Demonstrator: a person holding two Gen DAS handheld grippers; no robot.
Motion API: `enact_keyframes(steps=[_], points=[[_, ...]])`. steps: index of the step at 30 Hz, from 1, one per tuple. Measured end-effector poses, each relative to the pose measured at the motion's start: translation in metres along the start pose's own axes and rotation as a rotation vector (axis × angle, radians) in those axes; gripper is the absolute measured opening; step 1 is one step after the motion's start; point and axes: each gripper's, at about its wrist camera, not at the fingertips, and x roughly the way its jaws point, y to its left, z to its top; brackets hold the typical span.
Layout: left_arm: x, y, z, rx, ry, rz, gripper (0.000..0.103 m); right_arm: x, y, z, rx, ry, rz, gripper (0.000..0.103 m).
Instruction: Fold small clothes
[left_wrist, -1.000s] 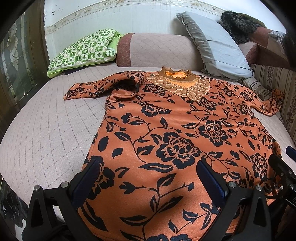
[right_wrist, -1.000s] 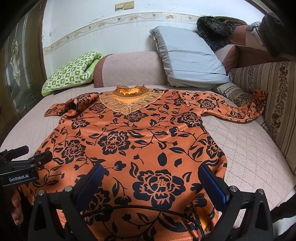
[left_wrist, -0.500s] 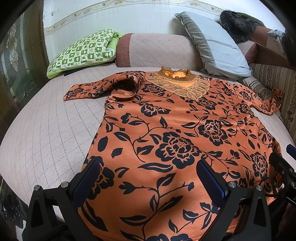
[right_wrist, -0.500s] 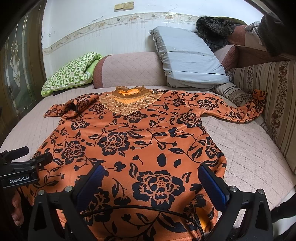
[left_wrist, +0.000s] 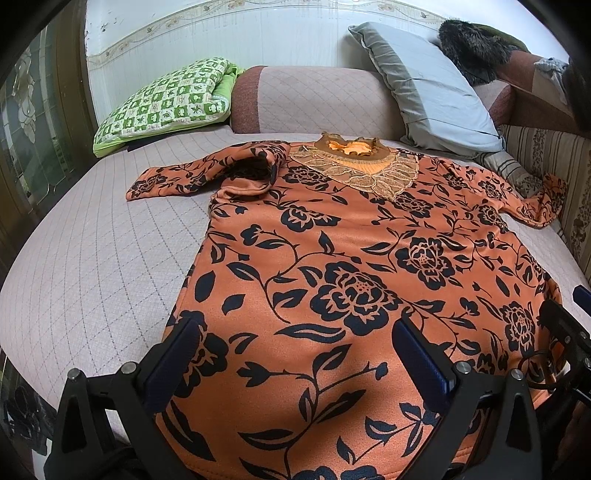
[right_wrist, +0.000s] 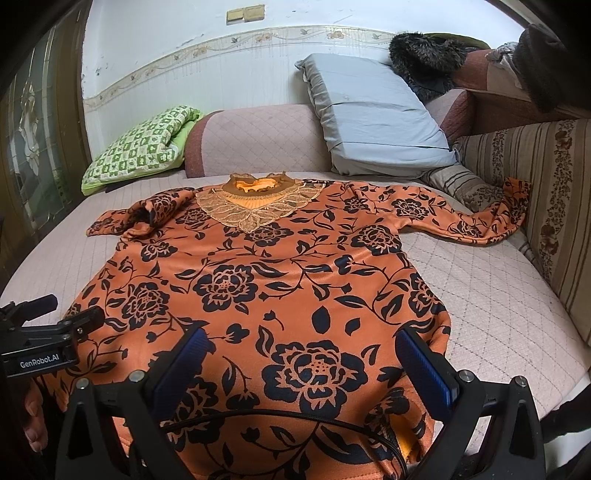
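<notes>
Down at 6 o'clock over the hem, left gripper and right gripper both spread wide, gripping nothing, orange floral top flat on the quilted bed, collar toward 12, grey pillow behind at 1 o'clock

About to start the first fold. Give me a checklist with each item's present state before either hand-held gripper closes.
1. Left hand-held gripper open over the hem: ok.
2. Right hand-held gripper open over the hem: ok.
3. Orange floral top body spread flat on the bed: ok.
4. Left sleeve laid out straight: not ok, bunched at the shoulder.
5. Right sleeve flat: not ok, its cuff climbs the striped cushion.
6. Hem edge under the fingers: cannot tell.
</notes>
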Motion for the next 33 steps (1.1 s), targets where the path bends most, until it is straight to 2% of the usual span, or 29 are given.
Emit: enact_keyframes(steps=[19,22,26,29,33], points=[[0.001,-0.002,0.000,0.009,0.000,0.004,0.103,-0.002,-0.003,0.001,0.013,-0.010,-0.002,0.103],[-0.004,0.001,0.001,0.007,-0.026,0.012,0.103,-0.005,-0.008,0.003,0.050,-0.011,0.023,0.103],[-0.009,0.011,0.003,-0.019,-0.058,0.026,0.103,-0.019,-0.054,0.028,0.213,-0.071,0.122,0.103],[-0.004,0.019,0.006,-0.054,-0.047,0.036,0.103,-0.004,-0.117,0.055,0.353,-0.073,0.102,0.103],[0.011,0.029,0.009,-0.109,-0.008,0.037,0.103,0.046,-0.227,0.075,0.611,-0.029,0.057,0.102]])
